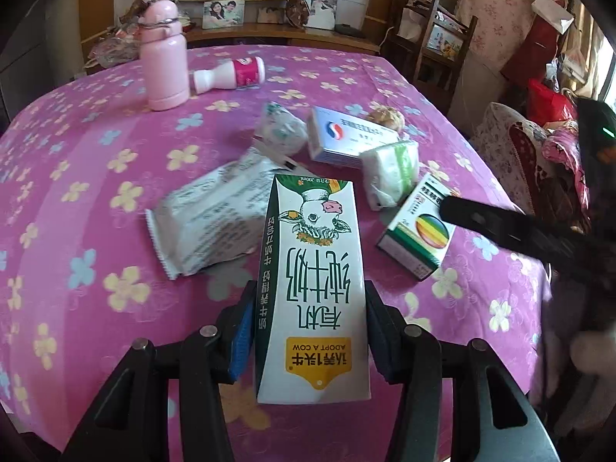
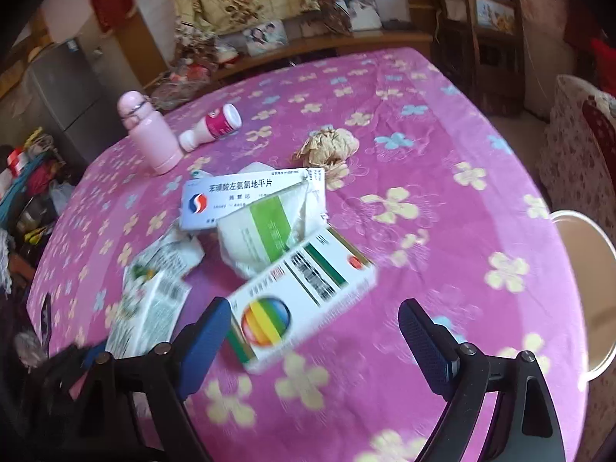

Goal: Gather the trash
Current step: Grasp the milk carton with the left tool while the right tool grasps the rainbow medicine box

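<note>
I have the milk carton [image 1: 312, 288] between the blue pads of my left gripper [image 1: 308, 331] — both pads sit against its narrow sides, so I read that as a clamp, with the carton's far end pointing out over the pink flowered tablecloth [image 1: 96, 161]. So the step in hand is the second pick: my right gripper [image 2: 319, 342] hangs with its jaws wide apart and nothing in them, the left finger just beside the near corner of the medicine box with the rainbow circle [image 2: 300, 300], the right finger well clear of it. The rest of the litter lies in a loose cluster beyond: a white packet with a green stripe [image 2: 261, 235] touching that box, a flat blue-and-white medicine box [image 2: 246, 196] behind it, a crumpled printed wrapper [image 2: 154, 288] to the left, and a wad of brownish paper [image 2: 327, 146] farther back. The pink flask [image 2: 150, 134] and the small toppled bottle [image 2: 211, 123] stand apart from the pile. Next, I judge, the right gripper must shift left so the rainbow box sits squarely between the fingers, then close across its short side. I see no bin clearly in either view.
</note>
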Tool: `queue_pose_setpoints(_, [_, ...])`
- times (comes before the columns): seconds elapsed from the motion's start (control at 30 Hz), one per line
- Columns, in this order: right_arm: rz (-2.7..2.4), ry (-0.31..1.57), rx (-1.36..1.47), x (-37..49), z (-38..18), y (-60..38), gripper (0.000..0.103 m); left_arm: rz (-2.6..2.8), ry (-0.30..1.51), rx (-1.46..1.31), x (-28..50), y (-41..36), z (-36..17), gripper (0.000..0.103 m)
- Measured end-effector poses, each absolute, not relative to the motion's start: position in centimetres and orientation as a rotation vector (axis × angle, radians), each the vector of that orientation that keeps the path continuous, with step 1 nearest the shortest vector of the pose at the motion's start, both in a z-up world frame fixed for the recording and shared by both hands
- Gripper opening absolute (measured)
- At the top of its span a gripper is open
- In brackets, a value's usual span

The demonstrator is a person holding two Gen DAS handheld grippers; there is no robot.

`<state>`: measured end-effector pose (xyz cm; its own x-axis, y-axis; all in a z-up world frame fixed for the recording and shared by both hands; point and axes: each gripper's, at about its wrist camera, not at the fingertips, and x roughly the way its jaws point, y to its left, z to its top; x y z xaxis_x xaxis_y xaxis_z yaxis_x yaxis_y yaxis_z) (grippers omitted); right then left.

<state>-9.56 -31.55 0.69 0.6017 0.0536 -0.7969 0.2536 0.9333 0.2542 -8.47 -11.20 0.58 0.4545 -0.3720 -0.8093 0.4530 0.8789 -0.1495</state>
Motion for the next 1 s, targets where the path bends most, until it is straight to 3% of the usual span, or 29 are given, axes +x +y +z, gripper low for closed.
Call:
queue_pose_setpoints(0.33, [-0.131, 1.003, 0.286, -5.9, -1.3, -28.5, 0.091, -0.491, 0.977, 0.061, -7.9, -9.9, 0.2, 0.053])
queue_pose_setpoints(0.6, [-0.127, 1.063, 0.224, -9.4, -1.0, -31.2, 0.091, -0.526, 0.974, 0.050, -8.3, -10.9, 0.5, 0.053])
queue_pose_setpoints(1.0, [-0.123, 1.002, 0.252, -9.3, -0.6, -33.0, 0.090, -0.569, 0.981, 0.078, -9.5, -13.7, 1.0, 0.053])
